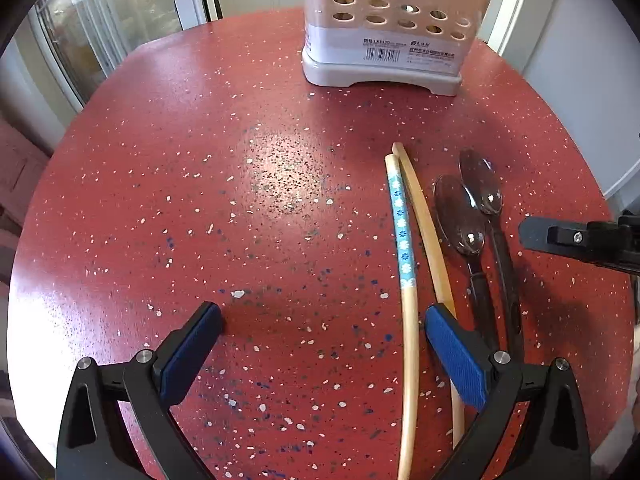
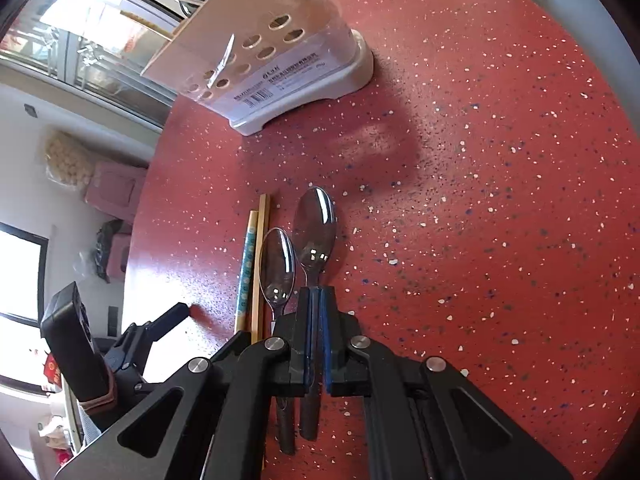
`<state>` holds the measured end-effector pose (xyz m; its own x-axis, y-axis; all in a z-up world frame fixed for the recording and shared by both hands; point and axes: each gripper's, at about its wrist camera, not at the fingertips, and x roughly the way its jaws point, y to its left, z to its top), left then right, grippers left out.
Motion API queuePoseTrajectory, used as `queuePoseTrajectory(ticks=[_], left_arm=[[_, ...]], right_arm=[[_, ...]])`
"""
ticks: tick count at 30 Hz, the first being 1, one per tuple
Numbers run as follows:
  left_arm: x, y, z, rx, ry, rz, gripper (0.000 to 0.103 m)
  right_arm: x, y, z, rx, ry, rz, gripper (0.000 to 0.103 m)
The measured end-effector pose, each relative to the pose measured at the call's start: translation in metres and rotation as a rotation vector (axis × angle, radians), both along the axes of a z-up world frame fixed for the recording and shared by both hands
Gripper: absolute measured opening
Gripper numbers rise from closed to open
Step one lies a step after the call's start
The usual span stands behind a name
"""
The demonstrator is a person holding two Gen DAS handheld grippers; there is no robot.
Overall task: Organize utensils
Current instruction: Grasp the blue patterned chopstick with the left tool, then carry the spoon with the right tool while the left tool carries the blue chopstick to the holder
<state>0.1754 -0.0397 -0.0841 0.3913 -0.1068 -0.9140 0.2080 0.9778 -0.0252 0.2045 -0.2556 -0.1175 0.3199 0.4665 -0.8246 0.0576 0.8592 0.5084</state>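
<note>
Red speckled tabletop (image 1: pixel 200 184) carries everything you are working with. Your left gripper (image 1: pixel 322 330) hovers low over it with its blue-padded fingers spread wide apart and nothing between them; its right pad sits just over the two chopsticks. The patterned chopstick (image 1: pixel 401 224), banded in blue with white flowers, lies side by side with the plain chopstick (image 1: pixel 424 216), their far tips touching.

Just to the right of them lie two spoons with dark handles. The nearer spoon (image 2: pixel 277 272) rests beside the chopsticks, and the farther spoon (image 2: pixel 315 232) lies against it, its bowl reaching further toward the holder.

Your right gripper (image 2: pixel 316 300) has its fingers pressed close together around the neck of the farther spoon, just behind the bowl, with the handle running back underneath the jaws. The spoon looks to be lying on the table.

At the far edge of the table stands the white utensil holder (image 1: pixel 384 40), perforated with round holes and labelled with a barcode sticker, well apart from the utensils.
</note>
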Motion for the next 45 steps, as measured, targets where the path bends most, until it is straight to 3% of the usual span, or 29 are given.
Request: queuePoseTrajectory(ticks=[6,19,23,26,35,38,39,45], left_arm=[[0.009,-0.005,0.0,0.006,0.005,-0.01,0.103],[0.02,-0.017,0.004,0.008,0.006,-0.078,0.103],[0.02,-0.019,0.005,0.006,0.007,-0.092,0.103],[0.018,-0.022,0.008,0.008,0.014,-0.114,0.101],[0.03,-0.043,0.014,0.021,0.065,-0.206,0.075],[0.031,-0.052,0.017,0.026,0.085,-0.242,0.055],[0.032,-0.056,0.017,0.028,0.087,-0.251,0.037],[0.018,-0.051,0.021,0.002,0.025,-0.22,0.036]], right_arm=[[0.003,0.016,-0.001,-0.065,0.028,0.036,0.024],[0.017,0.079,0.007,-0.379,0.098,0.167,0.024],[0.023,0.097,0.007,-0.453,0.123,0.208,0.013],[0.023,0.09,0.007,-0.405,0.125,0.203,0.012],[-0.002,0.048,0.006,-0.239,0.077,0.167,0.012],[-0.009,0.037,0.009,-0.199,0.049,0.163,0.012],[-0.011,0.035,0.009,-0.189,0.041,0.163,0.012],[-0.031,0.016,0.021,-0.142,-0.032,0.163,0.012]])
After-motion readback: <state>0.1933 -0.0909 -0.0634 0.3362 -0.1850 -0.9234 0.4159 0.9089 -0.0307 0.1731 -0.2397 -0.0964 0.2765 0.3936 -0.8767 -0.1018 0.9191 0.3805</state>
